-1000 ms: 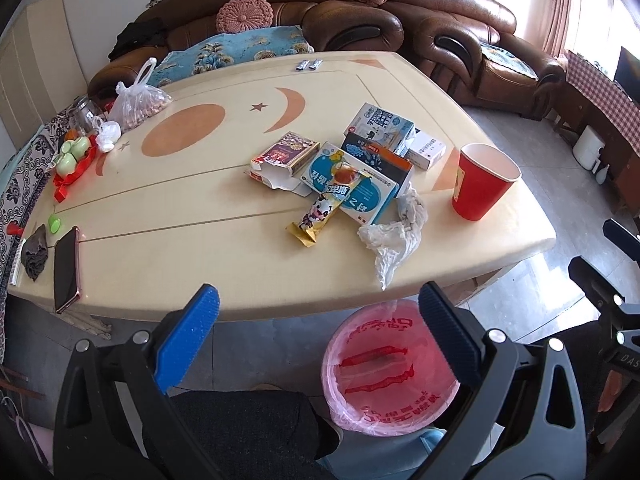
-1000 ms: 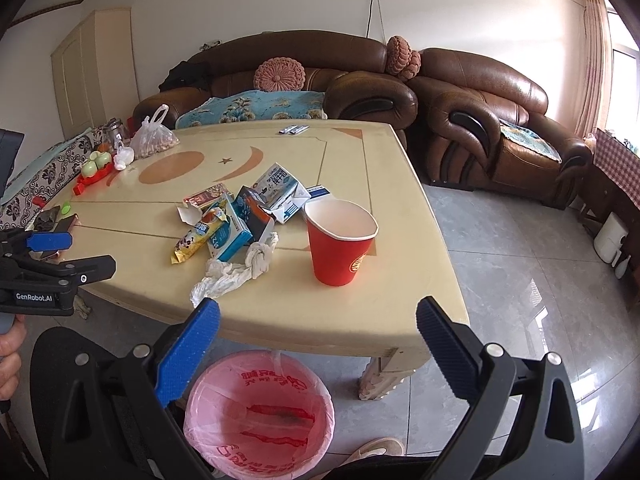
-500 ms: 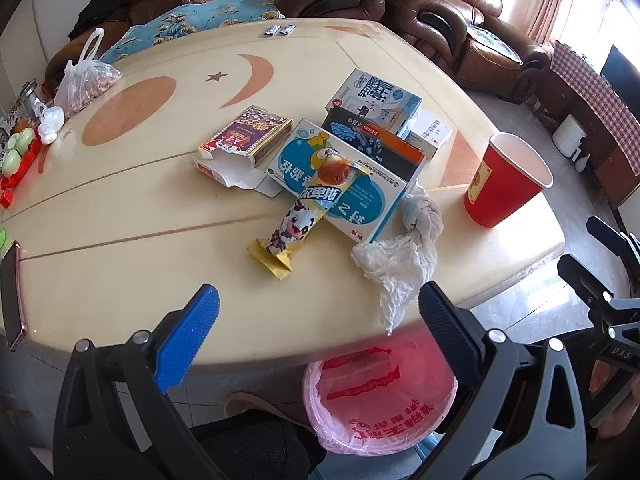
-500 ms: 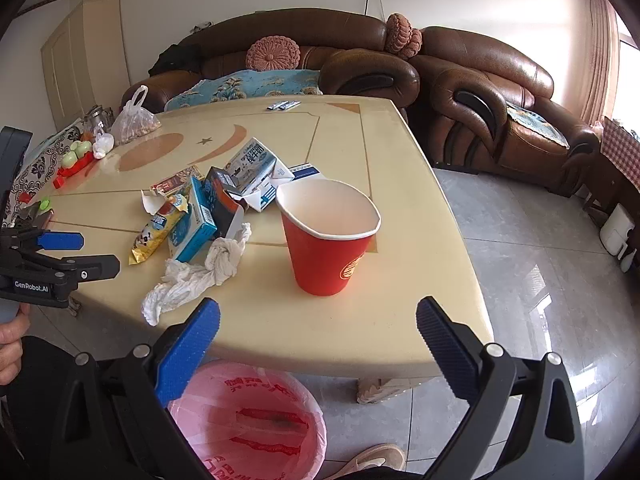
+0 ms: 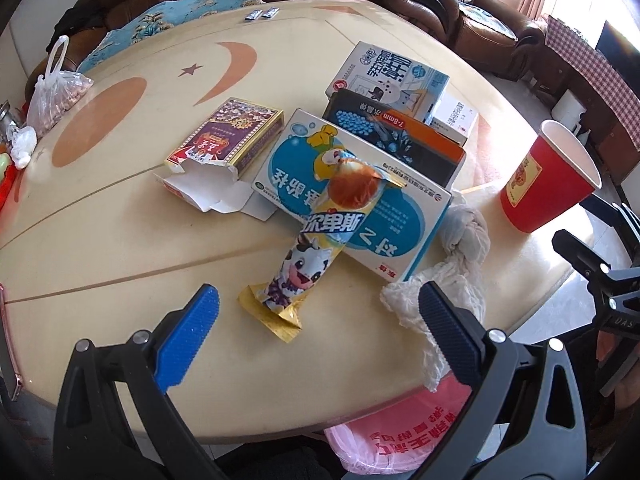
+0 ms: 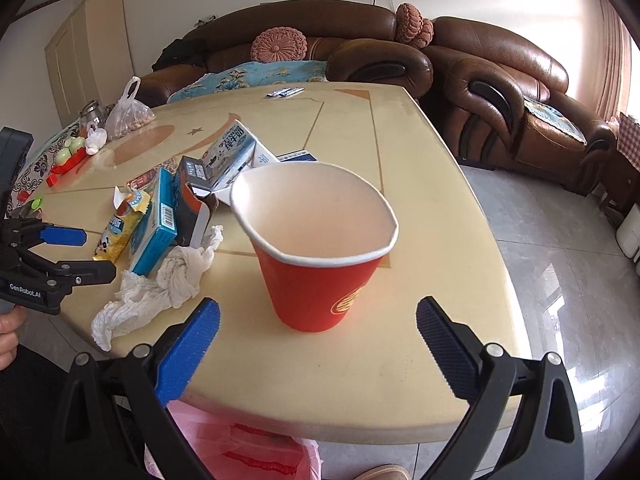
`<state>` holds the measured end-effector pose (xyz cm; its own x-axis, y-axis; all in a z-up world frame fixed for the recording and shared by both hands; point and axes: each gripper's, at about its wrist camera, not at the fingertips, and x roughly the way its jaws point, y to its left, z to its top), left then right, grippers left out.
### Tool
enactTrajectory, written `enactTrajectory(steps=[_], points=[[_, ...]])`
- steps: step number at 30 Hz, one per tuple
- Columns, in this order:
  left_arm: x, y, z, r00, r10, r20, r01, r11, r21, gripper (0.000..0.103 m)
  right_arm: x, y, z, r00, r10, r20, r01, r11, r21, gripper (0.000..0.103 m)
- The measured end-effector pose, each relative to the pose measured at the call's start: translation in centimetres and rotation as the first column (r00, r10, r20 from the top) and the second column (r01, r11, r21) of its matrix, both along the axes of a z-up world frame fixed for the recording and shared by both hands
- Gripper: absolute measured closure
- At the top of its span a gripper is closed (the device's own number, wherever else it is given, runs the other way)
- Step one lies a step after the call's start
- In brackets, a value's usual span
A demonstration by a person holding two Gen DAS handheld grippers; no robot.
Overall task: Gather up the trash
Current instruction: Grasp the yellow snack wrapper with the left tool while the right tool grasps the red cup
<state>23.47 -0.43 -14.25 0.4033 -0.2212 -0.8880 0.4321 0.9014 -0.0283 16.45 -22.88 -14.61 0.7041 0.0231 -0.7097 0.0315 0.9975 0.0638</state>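
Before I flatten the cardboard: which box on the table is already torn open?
The purple and gold box, leftmost of the cluster. Its near end gapes with white flaps splayed on the table; no other box shows splayed flaps.

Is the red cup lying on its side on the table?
No, the red cup stands upright on the table, its open mouth facing up.

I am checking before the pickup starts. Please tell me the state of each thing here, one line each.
Left tool: open, holding nothing.
Right tool: open, holding nothing.
Red cup: upright, looks empty.
Purple box: torn open, lying flat.
Snack wrapper: lying partly on blue box.
Tissue: crumpled, overhanging table edge.
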Motion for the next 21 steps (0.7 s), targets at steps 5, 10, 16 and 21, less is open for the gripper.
enactTrajectory(steps=[5, 10, 16, 21], points=[[1.0, 0.1, -1.0, 1.0, -0.019, -0.022, 0.018, 1.0, -0.013, 0.005, 1.4, -0.4, -1.1, 1.0, 0.0, 0.003, 0.0, 1.0, 0.0, 0.006], [1.8, 1.0, -1.2, 0.998, -0.025, -0.049, 0.02, 0.995, -0.096, 0.005, 1.8, -0.5, -1.5, 1.0, 0.006, 0.024, -0.006, 1.0, -0.01, 0.007], [1.9, 0.9, -1.2, 0.999, -0.053, -0.009, 0.052, 0.993, -0.107, 0.009, 2.5, -0.4, -1.7, 0.999, 0.005, 0.037, -0.005, 1.0, -0.012, 0.02], [2.0, 0.4, -1.1, 0.997, -0.072, -0.022, 0.068, 0.987, -0.145, 0.023, 2.7, -0.4, -1.9, 0.999, -0.002, 0.033, 0.002, 1.0, -0.011, 0.034]])
